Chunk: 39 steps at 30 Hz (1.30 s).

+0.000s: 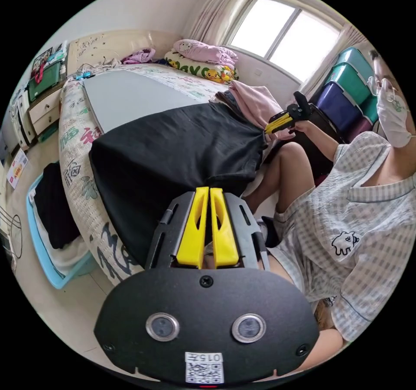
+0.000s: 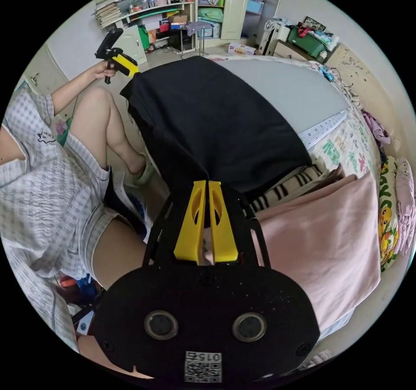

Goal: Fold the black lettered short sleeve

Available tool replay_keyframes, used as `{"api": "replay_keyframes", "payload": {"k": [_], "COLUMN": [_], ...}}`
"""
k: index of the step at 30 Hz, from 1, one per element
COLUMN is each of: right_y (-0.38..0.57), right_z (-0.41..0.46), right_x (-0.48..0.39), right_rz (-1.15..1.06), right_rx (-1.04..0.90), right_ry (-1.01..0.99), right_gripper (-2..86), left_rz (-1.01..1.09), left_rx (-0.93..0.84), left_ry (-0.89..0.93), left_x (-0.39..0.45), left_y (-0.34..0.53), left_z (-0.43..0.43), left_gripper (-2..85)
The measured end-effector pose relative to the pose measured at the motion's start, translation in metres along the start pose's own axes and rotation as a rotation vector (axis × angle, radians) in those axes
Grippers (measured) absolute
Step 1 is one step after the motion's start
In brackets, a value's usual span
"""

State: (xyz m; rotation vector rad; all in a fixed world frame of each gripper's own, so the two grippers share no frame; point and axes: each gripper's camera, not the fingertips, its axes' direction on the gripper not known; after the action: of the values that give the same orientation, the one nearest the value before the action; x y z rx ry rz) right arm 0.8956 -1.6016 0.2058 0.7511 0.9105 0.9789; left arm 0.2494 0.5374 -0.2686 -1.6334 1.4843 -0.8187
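Left gripper is pinching one corner of the black shirt, jaws closed on cloth. Shirt is lying spread over the bed edge, lettering unseen. Right gripper is clamping the opposite corner. No fold made yet; all folding remains.

Right gripper at lower centre, yellow jaws closed on the near edge of the black shirt, shirt draped over a grey board, left gripper upper left pinching its far corner, pink cloth at right, person's knee at left
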Motion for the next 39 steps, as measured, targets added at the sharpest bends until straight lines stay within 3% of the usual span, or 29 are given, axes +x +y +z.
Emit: {"api": "replay_keyframes", "payload": {"k": [4, 8, 12, 14, 16, 20, 25, 28, 30, 39], "right_y": [0.013, 0.020, 0.023, 0.029, 0.032, -0.002, -0.080, -0.092, -0.094, -0.094], "right_z": [-0.022, -0.020, -0.021, -0.055, -0.090, -0.124, -0.096, -0.080, -0.074, -0.050], "right_x": [-0.012, -0.015, 0.023, 0.048, 0.077, 0.148, 0.234, 0.266, 0.290, 0.360], "right_rz": [0.052, 0.100, 0.221, 0.277, 0.338, 0.592, 0.763, 0.833, 0.864, 0.942], "right_rx": [0.060, 0.034, 0.056, 0.173, 0.320, 0.480, 0.439, 0.397, 0.394, 0.302], "right_ry": [-0.035, -0.065, -0.261, -0.334, -0.341, -0.140, -0.044, -0.023, -0.093, -0.178], "right_gripper": [-0.8, 0.2, 3.5, 4.3, 5.5, 9.9, 12.6, 13.3, 13.4, 9.3], "left_rz": [-0.004, -0.005, -0.132, -0.201, -0.282, -0.432, -0.679, -0.770, -0.782, -0.740], "left_rx": [0.047, -0.020, -0.155, -0.032, 0.054, 0.166, 0.263, 0.263, 0.284, 0.237], "left_ry": [-0.058, -0.127, 0.029, 0.073, -0.027, -0.181, -0.240, -0.186, -0.127, -0.241], "left_x": [0.024, 0.038, 0.006, -0.012, -0.028, -0.070, -0.146, -0.183, -0.195, -0.206], "left_y": [0.004, 0.003, -0.003, -0.008, -0.019, -0.075, -0.127, -0.137, -0.145, -0.185], "left_z": [-0.024, -0.018, -0.002, -0.038, -0.066, -0.081, -0.051, -0.028, -0.019, 0.003], "left_gripper": [-0.4, 0.6, 6.1, 7.4, 7.7, 10.1, 11.3, 11.7, 11.8, 10.8]}}
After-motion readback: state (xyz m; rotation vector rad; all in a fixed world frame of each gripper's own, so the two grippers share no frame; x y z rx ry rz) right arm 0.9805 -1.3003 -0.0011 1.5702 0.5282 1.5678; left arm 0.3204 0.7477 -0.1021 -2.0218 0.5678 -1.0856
